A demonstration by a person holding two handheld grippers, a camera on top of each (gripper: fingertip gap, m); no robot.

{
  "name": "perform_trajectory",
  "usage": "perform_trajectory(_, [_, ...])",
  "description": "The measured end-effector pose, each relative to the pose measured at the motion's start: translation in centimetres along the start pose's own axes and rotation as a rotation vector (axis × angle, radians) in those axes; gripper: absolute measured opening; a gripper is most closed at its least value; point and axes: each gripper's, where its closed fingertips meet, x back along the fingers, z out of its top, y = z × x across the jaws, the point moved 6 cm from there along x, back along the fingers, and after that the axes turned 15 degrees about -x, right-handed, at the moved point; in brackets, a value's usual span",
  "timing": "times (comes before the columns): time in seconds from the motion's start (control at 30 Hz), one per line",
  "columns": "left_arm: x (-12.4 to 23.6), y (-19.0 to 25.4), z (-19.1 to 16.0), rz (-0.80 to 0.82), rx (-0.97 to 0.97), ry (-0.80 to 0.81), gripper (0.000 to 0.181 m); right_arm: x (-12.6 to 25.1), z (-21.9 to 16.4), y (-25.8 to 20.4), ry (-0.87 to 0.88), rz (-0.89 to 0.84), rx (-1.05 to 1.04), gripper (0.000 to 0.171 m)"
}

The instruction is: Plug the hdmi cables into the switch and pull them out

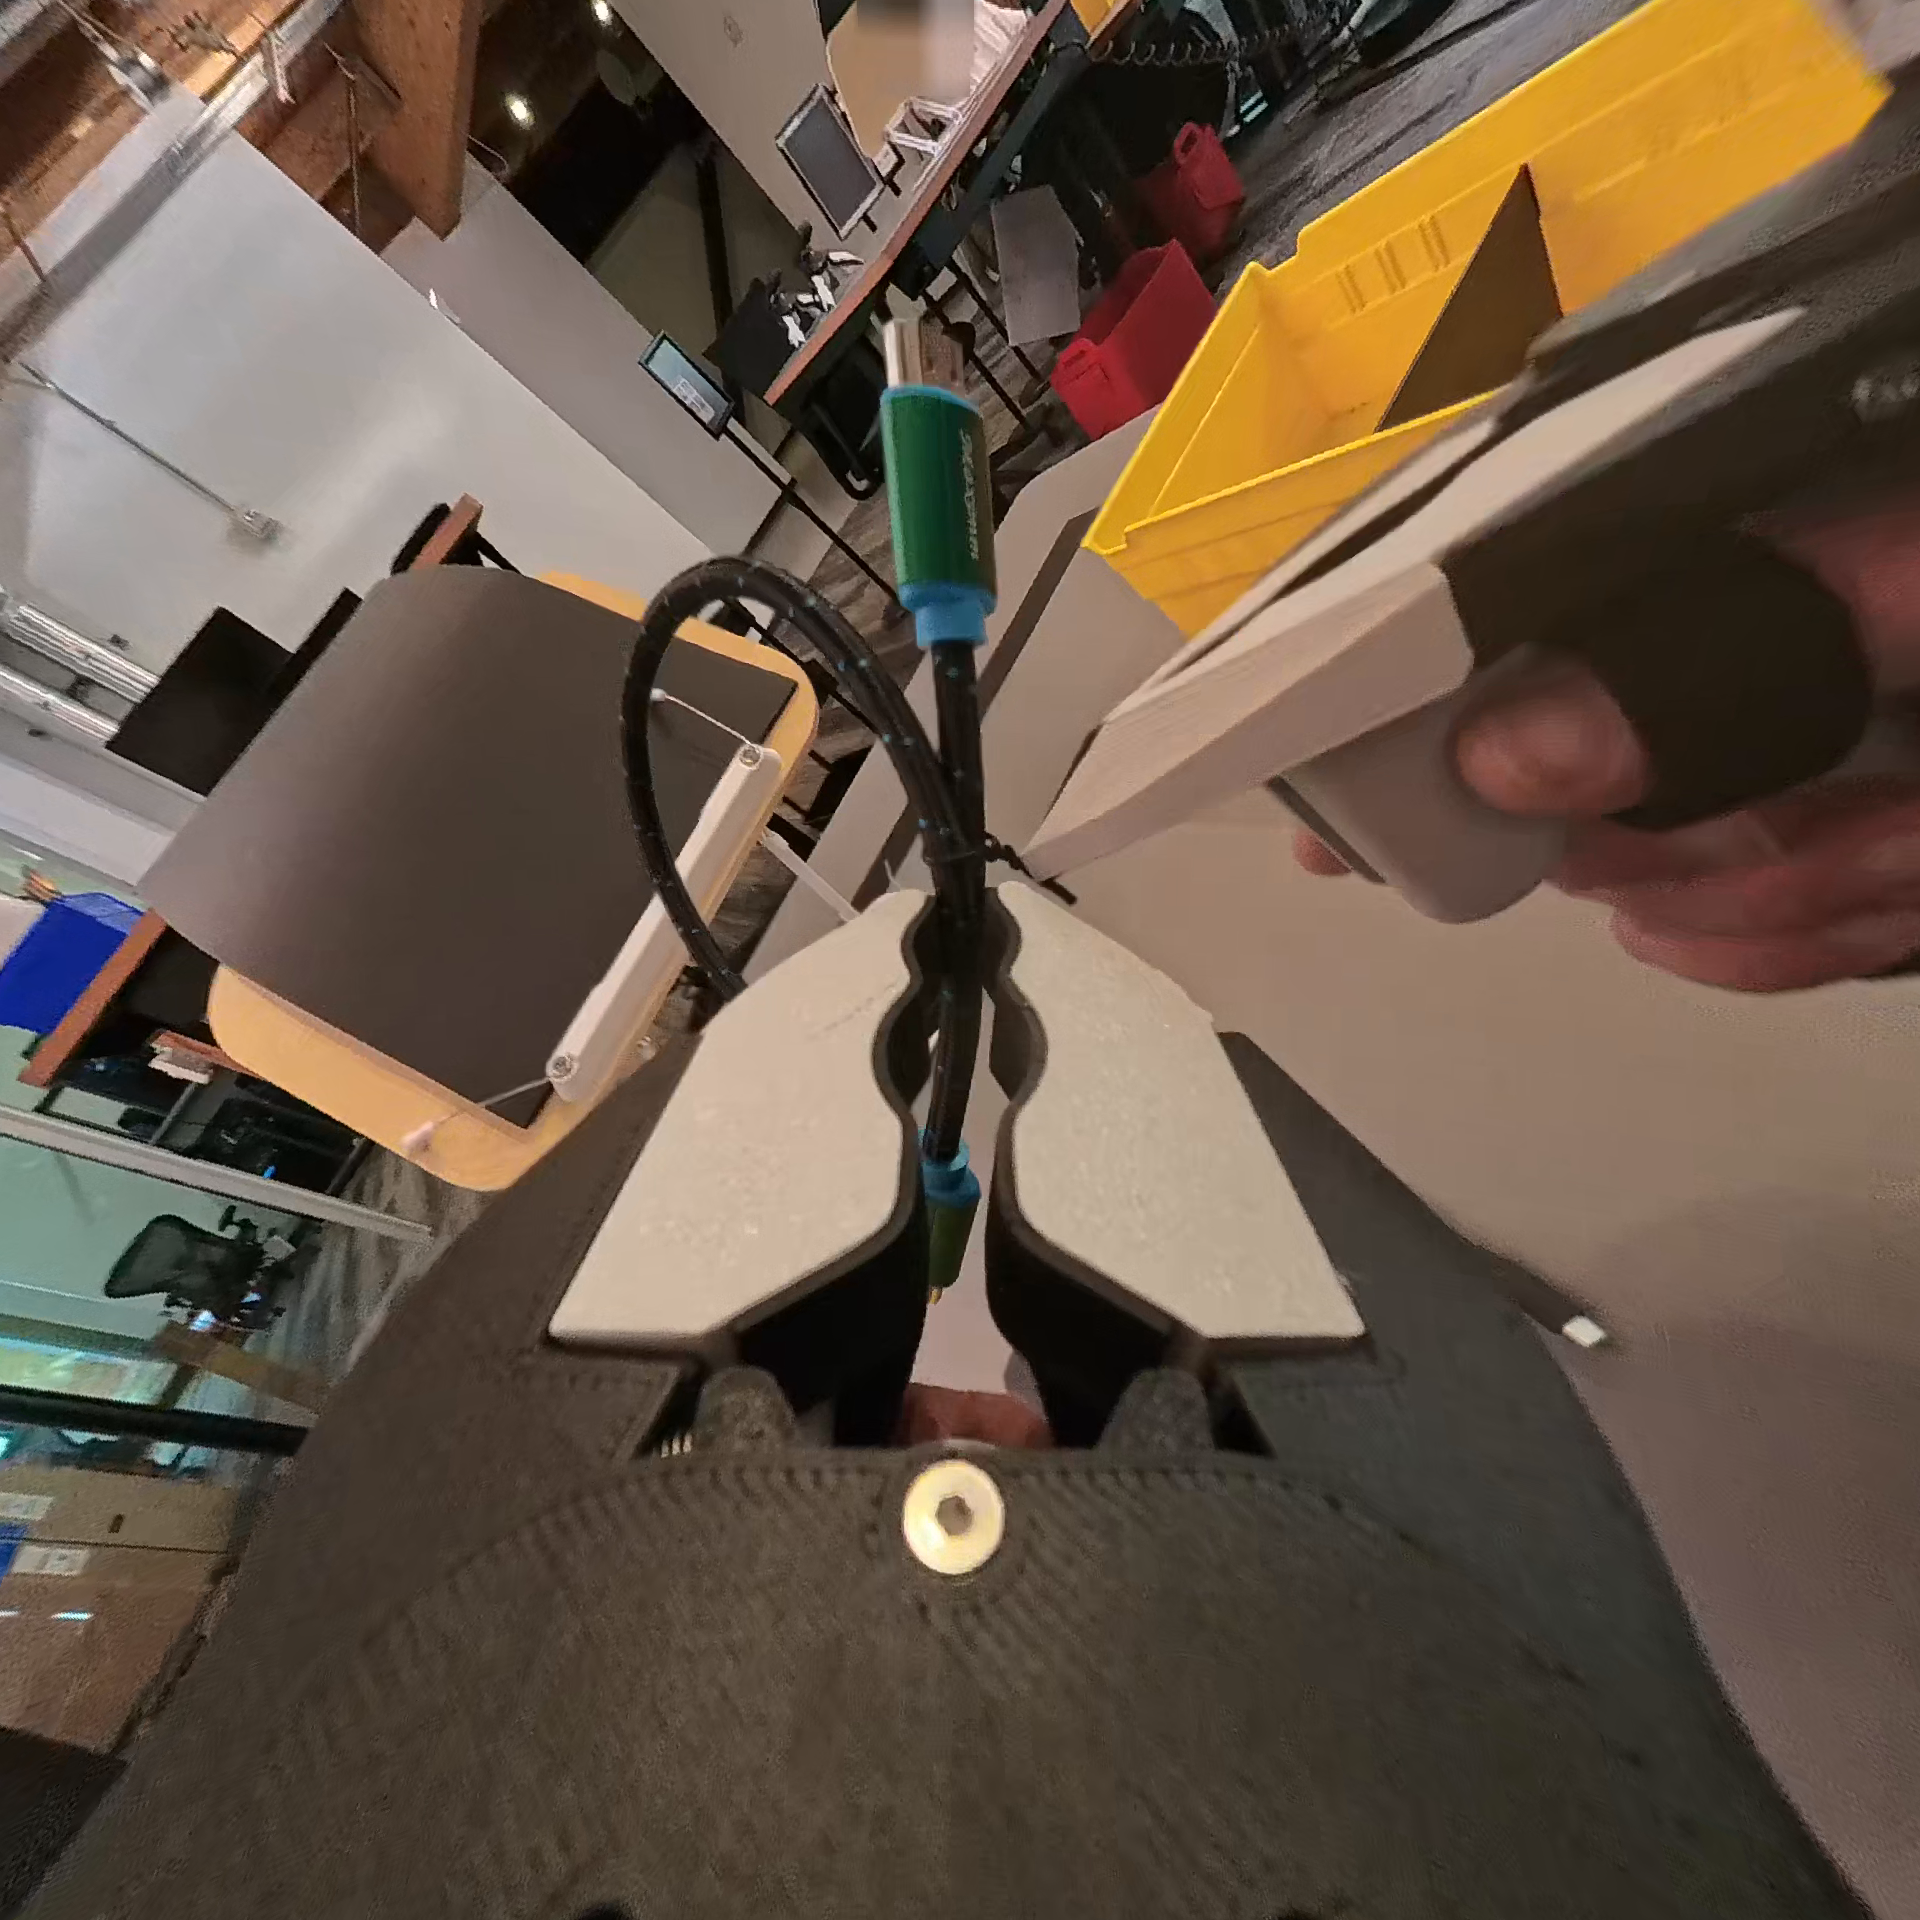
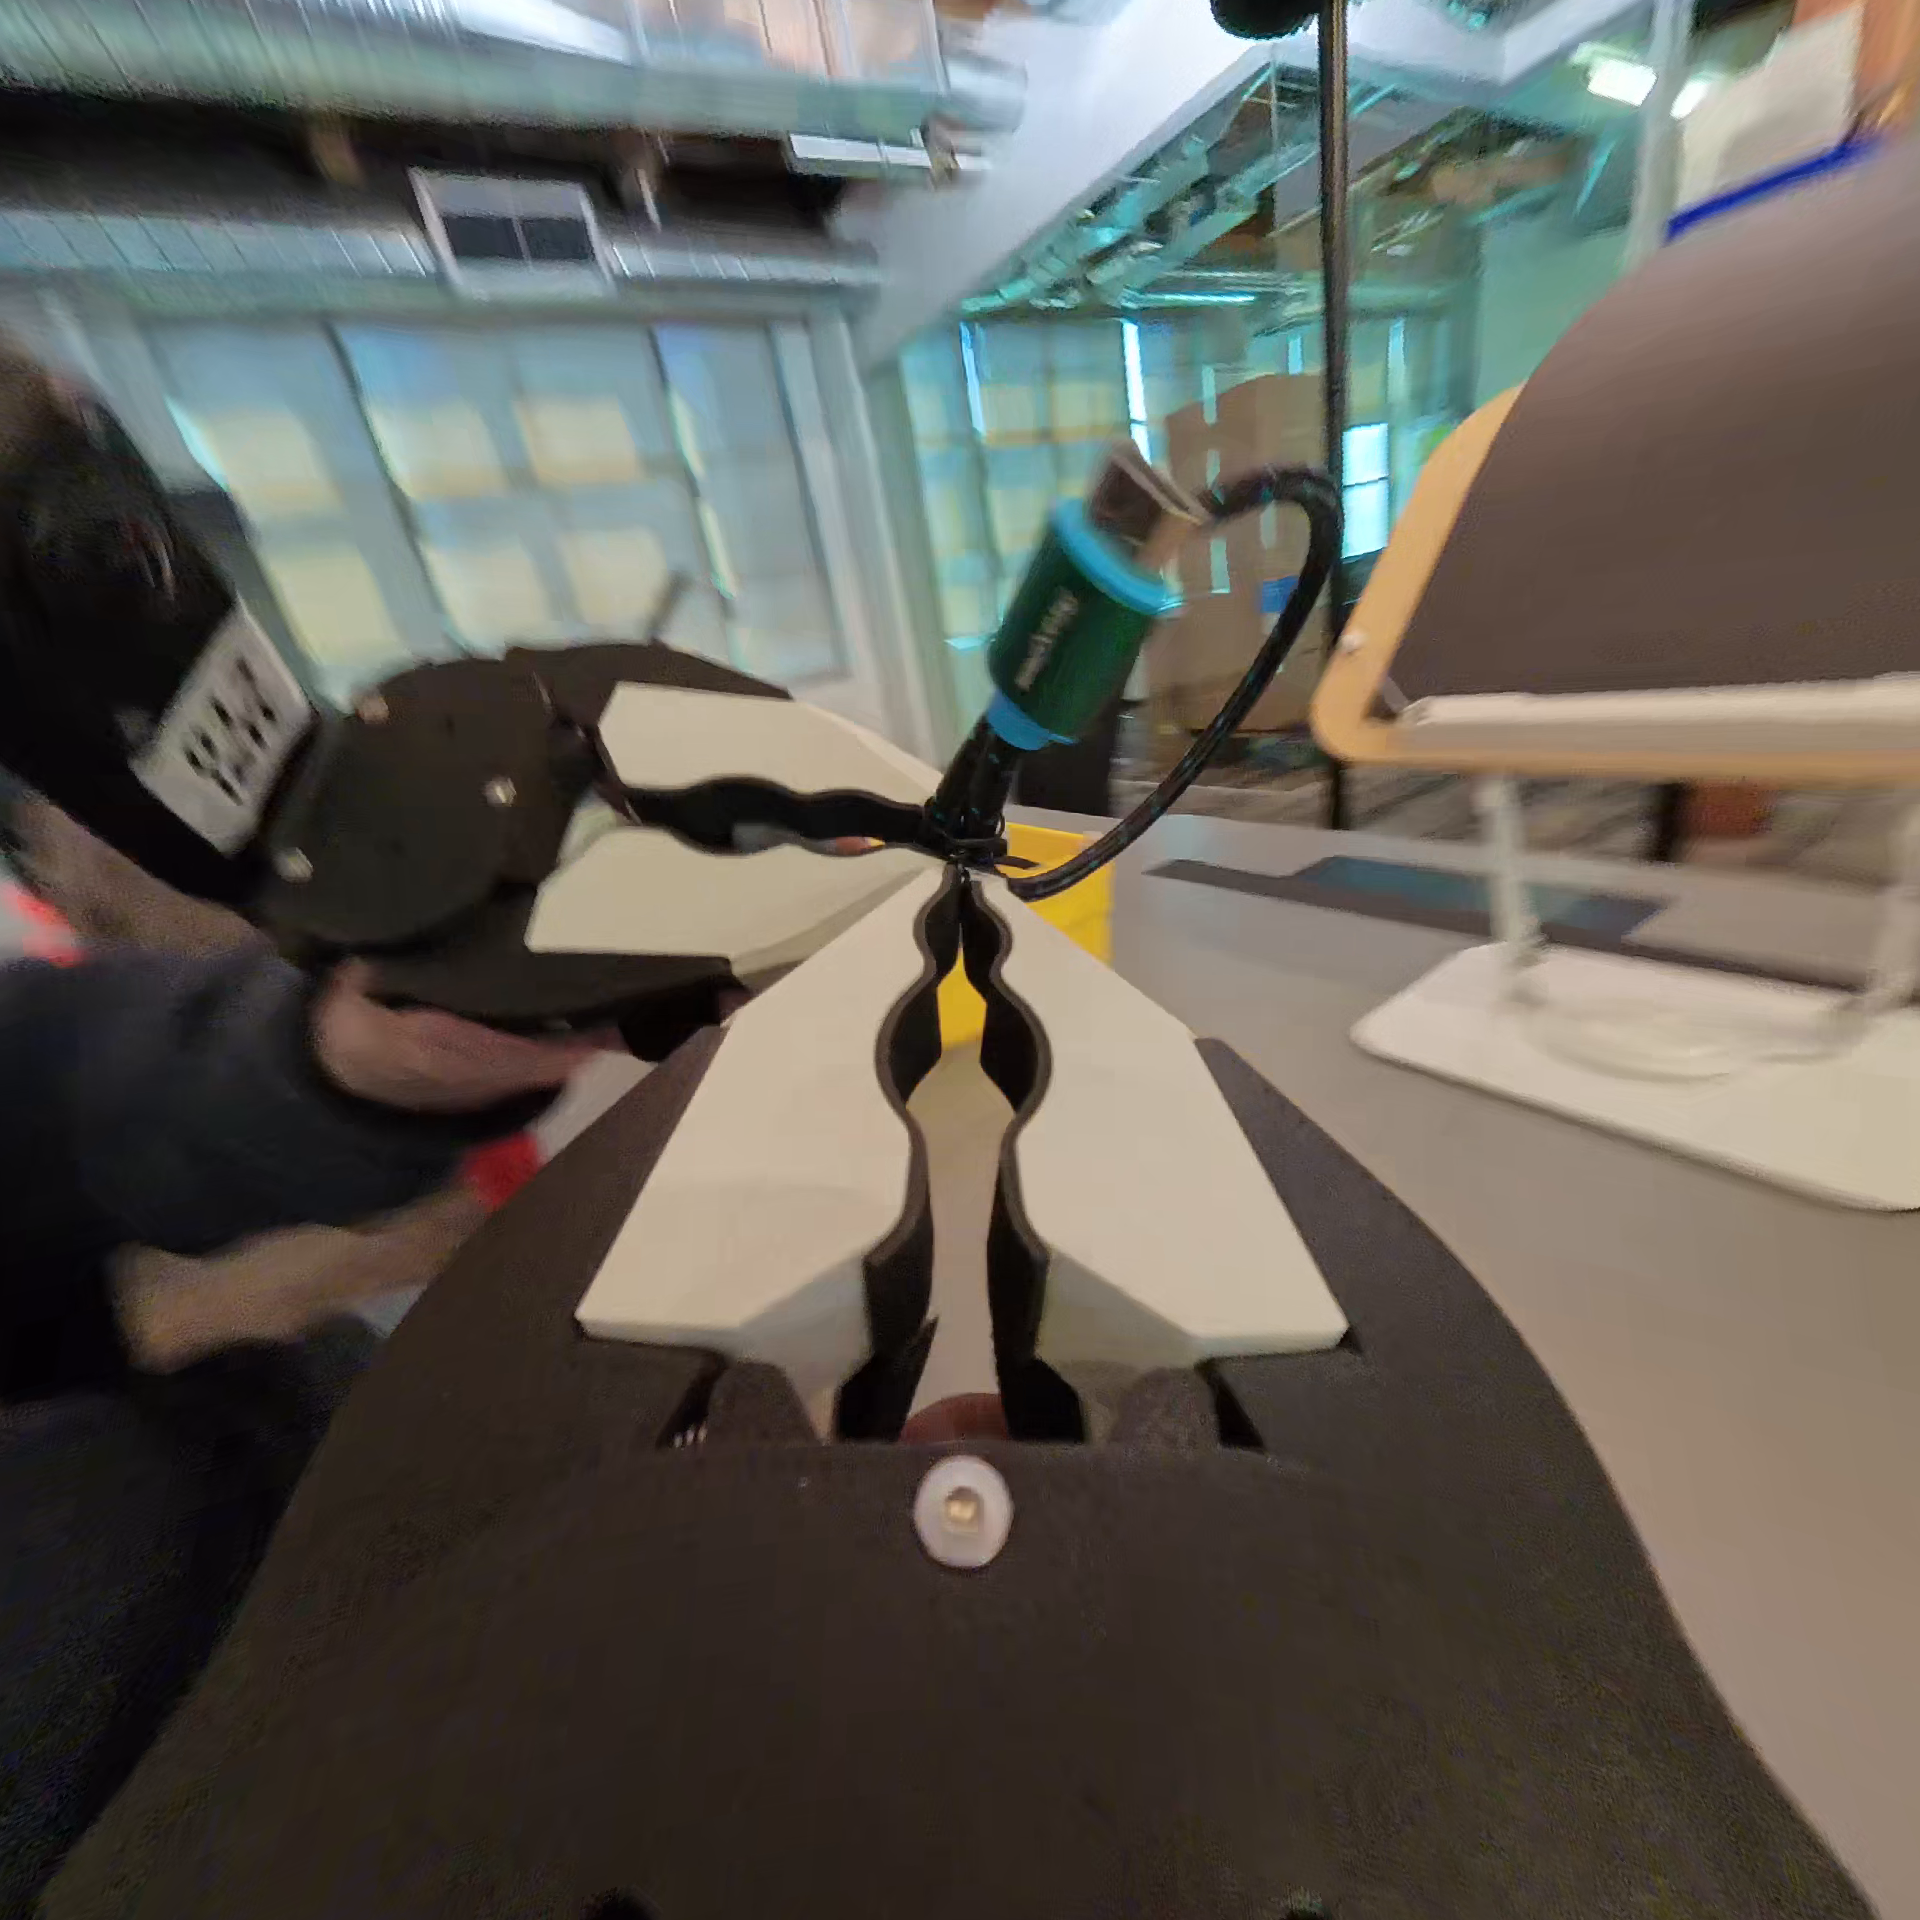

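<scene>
Between the clamped left gripper point(image 1: 956, 914) tips, the black braided, green-plugged hdmi cable point(image 1: 954, 790) could slip; the right gripper point(image 2: 961, 894) nips its tie.

We observe one hdmi cable point(image 1: 951, 790), black braided with blue flecks, looped and bound by a black tie point(image 1: 961, 854); its green plug point(image 1: 938, 506) with blue collars points upward, metal tip bare; a second green plug point(image 1: 951, 1210) hangs below.

Yellow bin point(image 1: 1351, 343) and stand point(image 2: 1621, 665) flank the bare table point(image 2: 1558, 1351).
</scene>
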Motion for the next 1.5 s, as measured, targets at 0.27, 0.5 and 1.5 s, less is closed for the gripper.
perform_trajectory(0.27, [-0.2, -0.4, -0.2, -0.142, 0.272, 0.033, 0.006, -0.3, -0.4, -2.0, -0.109, -0.468, 1.356, 0.0])
perform_trajectory(0.5, [0.0, -1.1, -0.5, -0.133, 0.306, 0.049, 0.006, 0.1, 0.7, -2.1, 0.016, -0.316, 0.934, 0.017])
perform_trajectory(1.5, [0.7, -3.1, -0.9, 0.048, 0.232, 0.057, 0.006, -0.1, -0.3, -1.3, -0.028, -0.006, 0.168, 0.0])
